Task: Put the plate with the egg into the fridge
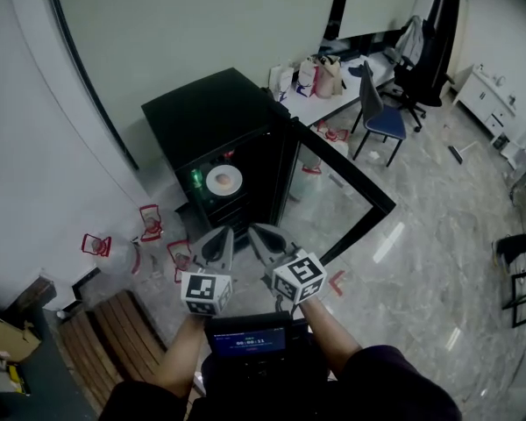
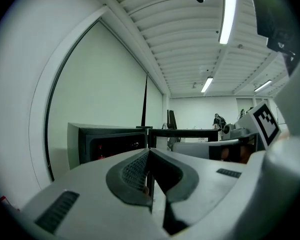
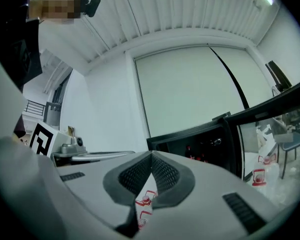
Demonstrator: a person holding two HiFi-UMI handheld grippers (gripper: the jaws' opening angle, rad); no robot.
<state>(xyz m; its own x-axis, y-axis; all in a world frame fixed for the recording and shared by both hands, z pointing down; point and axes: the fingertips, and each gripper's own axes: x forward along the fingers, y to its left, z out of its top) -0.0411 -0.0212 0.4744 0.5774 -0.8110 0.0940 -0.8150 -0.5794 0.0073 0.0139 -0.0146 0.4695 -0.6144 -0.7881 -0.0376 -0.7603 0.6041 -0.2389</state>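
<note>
A white plate (image 1: 223, 181) with a brownish egg at its middle sits on a shelf inside the black fridge (image 1: 210, 112), whose glass door (image 1: 342, 187) stands swung open to the right. My left gripper (image 1: 217, 244) and right gripper (image 1: 267, 240) hang side by side in front of the fridge, apart from it, and point level towards it. Both are shut with nothing between the jaws. The left gripper view shows the jaws (image 2: 149, 154) closed tip to tip, with the fridge (image 2: 105, 141) beyond. In the right gripper view the jaws (image 3: 151, 156) are likewise closed before the fridge (image 3: 200, 144).
Red-framed water jugs (image 1: 149, 222) stand on the floor left of the fridge, with another (image 1: 95, 246) farther left. A wooden bench (image 1: 114, 331) lies at the lower left. A blue chair (image 1: 381, 121) and a cluttered desk (image 1: 320, 82) stand behind the door. A green bottle (image 1: 195, 179) stands beside the plate.
</note>
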